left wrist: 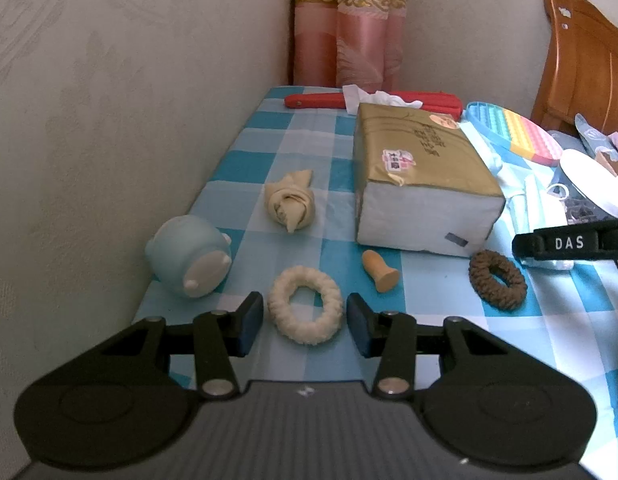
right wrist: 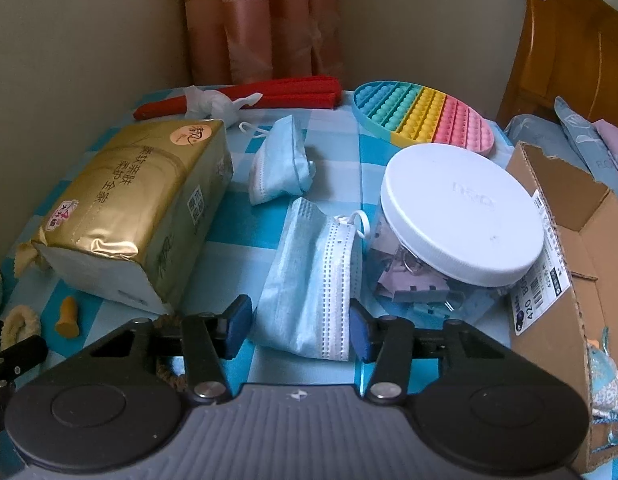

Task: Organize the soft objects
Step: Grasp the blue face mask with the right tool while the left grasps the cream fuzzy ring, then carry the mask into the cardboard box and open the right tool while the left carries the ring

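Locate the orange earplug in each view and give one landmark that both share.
Left wrist: the orange earplug lies centre, beyond the left gripper, in front of the gold tissue pack.
Right wrist: the earplug lies far left, low, in front of the tissue pack.
Shared landmark: the red folded cloth at the far edge.

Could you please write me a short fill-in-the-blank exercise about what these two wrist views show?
1. The left gripper straddles a fluffy cream ____ scrunchie.
2. The right gripper frames a pale blue pleated face ____.
3. The clear plastic jar of binder clips has a ____ lid.
4. The tissue pack is wrapped in ____ foil.

Missing words: ring-shaped; mask; white; gold
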`<move>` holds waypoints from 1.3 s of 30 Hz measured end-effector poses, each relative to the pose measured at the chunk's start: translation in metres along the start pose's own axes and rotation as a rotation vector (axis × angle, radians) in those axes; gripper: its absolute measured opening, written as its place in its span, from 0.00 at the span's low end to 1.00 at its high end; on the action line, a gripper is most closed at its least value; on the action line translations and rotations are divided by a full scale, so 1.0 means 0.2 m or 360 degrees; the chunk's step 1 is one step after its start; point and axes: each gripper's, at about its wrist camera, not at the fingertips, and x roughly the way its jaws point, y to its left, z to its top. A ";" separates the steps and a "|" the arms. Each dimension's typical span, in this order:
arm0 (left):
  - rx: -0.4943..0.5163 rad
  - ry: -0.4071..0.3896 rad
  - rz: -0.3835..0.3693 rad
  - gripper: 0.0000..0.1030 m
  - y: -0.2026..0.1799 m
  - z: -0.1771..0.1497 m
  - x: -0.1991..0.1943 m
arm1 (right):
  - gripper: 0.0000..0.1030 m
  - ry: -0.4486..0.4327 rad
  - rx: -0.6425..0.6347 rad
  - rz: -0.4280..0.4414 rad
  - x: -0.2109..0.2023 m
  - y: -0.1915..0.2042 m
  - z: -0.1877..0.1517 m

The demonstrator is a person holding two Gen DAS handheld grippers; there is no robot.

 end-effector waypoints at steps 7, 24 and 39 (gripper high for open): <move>-0.0015 0.0004 -0.0007 0.44 0.00 0.00 0.00 | 0.60 -0.0012 -0.0002 -0.0025 0.04 0.02 0.02; -0.0027 -0.0006 -0.0027 0.32 0.01 0.01 -0.04 | 0.35 -0.0088 -0.0054 -0.0005 -0.03 0.02 0.01; 0.0009 -0.0010 -0.0039 0.32 -0.01 0.03 -0.10 | 0.31 -0.0129 -0.0107 0.0038 -0.16 0.01 -0.01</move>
